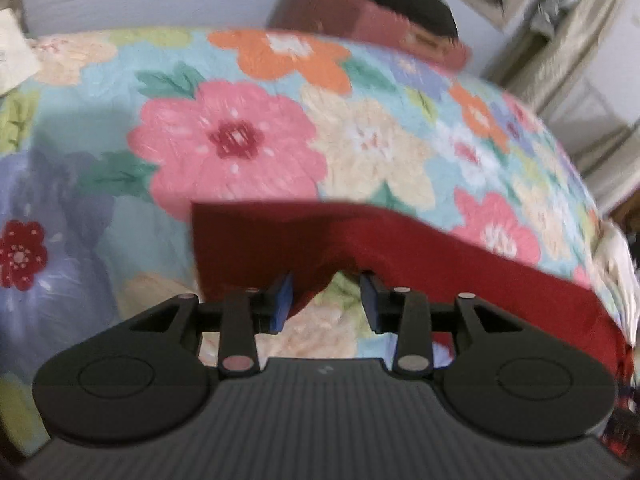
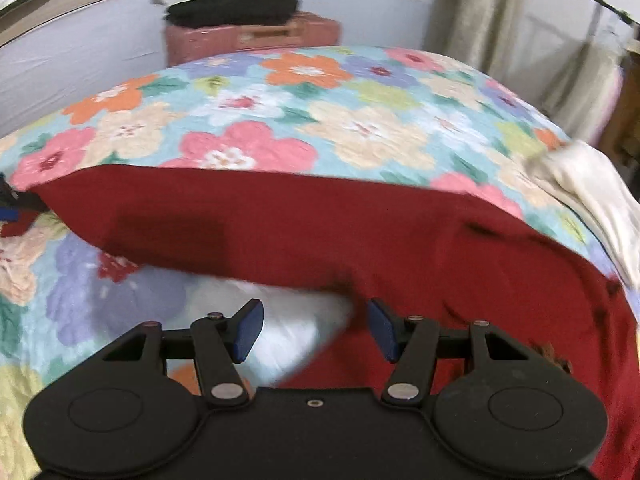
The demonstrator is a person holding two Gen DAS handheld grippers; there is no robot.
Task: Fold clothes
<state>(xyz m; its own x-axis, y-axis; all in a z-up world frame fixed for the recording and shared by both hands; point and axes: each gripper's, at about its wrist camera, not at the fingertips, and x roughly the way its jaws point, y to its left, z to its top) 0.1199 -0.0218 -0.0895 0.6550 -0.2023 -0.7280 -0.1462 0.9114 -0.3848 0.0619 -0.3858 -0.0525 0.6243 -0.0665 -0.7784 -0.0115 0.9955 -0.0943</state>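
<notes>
A dark red garment (image 1: 400, 248) lies on a floral bedspread (image 1: 240, 128), its near edge raised off the bed. My left gripper (image 1: 326, 300) is open, its blue pads on either side of the red cloth's near edge, a wide gap between them. In the right wrist view the same red garment (image 2: 280, 224) stretches across the bed. My right gripper (image 2: 316, 328) is open at its near edge, with the cloth beside the right pad (image 2: 382, 328). The left gripper's tip shows at the far left (image 2: 12, 204) of that view.
A cream-white garment (image 2: 592, 196) lies at the bed's right edge. A pink suitcase (image 2: 256, 34) with black clothing (image 2: 236, 4) on top stands behind the bed against the wall. Curtains (image 2: 476, 12) hang at the right.
</notes>
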